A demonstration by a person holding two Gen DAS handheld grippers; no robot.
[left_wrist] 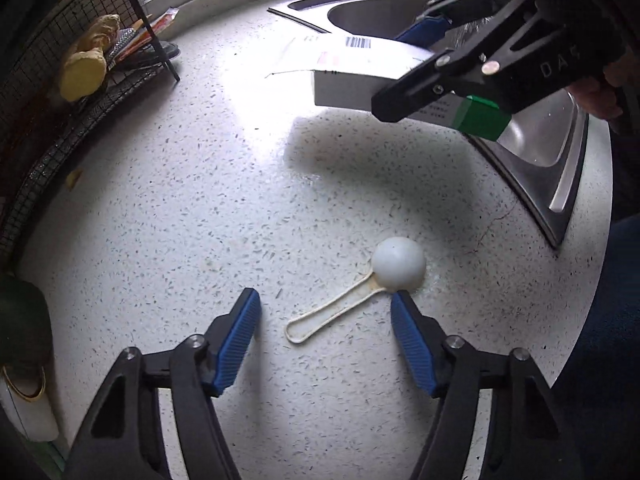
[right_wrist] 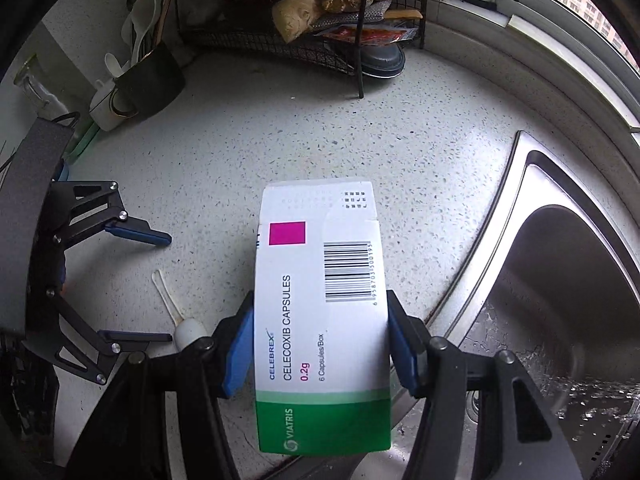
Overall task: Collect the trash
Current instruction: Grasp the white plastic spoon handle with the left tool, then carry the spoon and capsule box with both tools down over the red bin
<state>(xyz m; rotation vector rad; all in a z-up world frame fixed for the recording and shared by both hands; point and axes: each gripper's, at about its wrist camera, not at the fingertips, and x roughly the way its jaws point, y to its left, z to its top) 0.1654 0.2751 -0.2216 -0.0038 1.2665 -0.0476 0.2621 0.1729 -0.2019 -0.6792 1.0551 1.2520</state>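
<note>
On tabletop (left_wrist: 168,216): scoop (left_wrist: 360,292), light, stiff, take thin handle; left gripper (left_wrist: 326,338) fingers half-open, empty; right gripper (right_wrist: 320,354) fingers clamp light, crushable box (right_wrist: 320,312).

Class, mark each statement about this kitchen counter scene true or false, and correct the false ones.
1. The right gripper holds a medicine box. True.
2. The white plastic scoop lies inside the sink. False: it lies on the counter.
3. The left gripper is clamped on the scoop. False: its pads stand apart around the handle.
4. Ginger sits on the wire rack. True.
</note>
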